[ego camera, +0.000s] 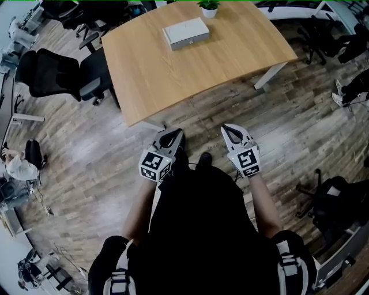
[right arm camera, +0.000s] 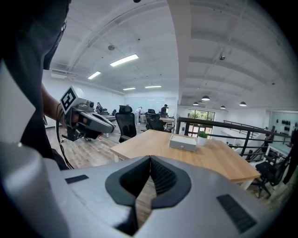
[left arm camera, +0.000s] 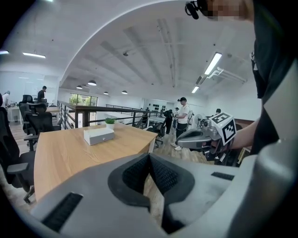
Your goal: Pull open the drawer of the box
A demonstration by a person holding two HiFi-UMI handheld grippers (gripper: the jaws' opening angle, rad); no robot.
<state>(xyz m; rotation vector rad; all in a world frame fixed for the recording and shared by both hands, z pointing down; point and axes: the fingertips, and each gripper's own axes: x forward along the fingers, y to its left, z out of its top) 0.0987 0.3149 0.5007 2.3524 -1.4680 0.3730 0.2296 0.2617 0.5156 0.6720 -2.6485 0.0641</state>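
Ahead, flat grey box [ego camera: 185, 33] on wood table [ego camera: 173, 80]; left gripper [ego camera: 172, 137], right gripper [ego camera: 232, 132]: ribbed jaws together, empty.

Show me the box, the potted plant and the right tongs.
box [ego camera: 185, 33], head view, its top.
potted plant [ego camera: 210, 12], head view, its white pot.
right tongs [ego camera: 226, 127], head view, closed tips.

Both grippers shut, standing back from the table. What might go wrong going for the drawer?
Left gripper and right gripper are shut and empty; arriving so would likely just shove the box. It sits far across the table, so a one-gripper pull may drag it rather than open the drawer. The potted plant beside it could get knocked.
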